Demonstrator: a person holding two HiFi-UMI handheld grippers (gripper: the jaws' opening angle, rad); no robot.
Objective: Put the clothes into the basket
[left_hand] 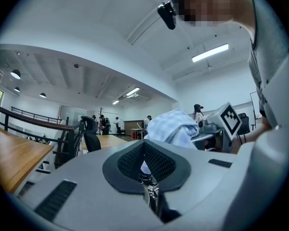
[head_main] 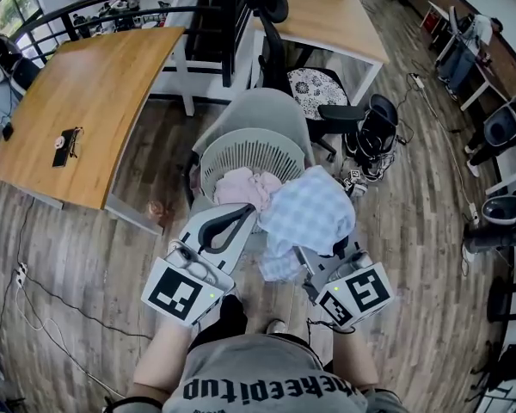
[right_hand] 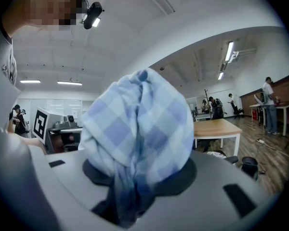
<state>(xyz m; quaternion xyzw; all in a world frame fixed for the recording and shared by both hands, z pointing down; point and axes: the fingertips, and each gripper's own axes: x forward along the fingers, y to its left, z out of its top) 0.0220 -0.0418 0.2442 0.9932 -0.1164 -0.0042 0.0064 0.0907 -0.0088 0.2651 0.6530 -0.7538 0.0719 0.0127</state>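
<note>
Firmly clamped blue checked cloth (head_main: pixel 310 213) in right hand-held gripper (head_main: pixel 303 255), bunched over near right rim of basket (head_main: pixel 232 144) just ahead and slightly left, and held left hand-held gripper (head_main: pixel 245 218) alongside, jaws together.

Left claw (left_hand: pixel 145 165) closed; right claw (right_hand: pixel 134 179) clamped on checked cloth (right_hand: pixel 139 124); both level.
</note>
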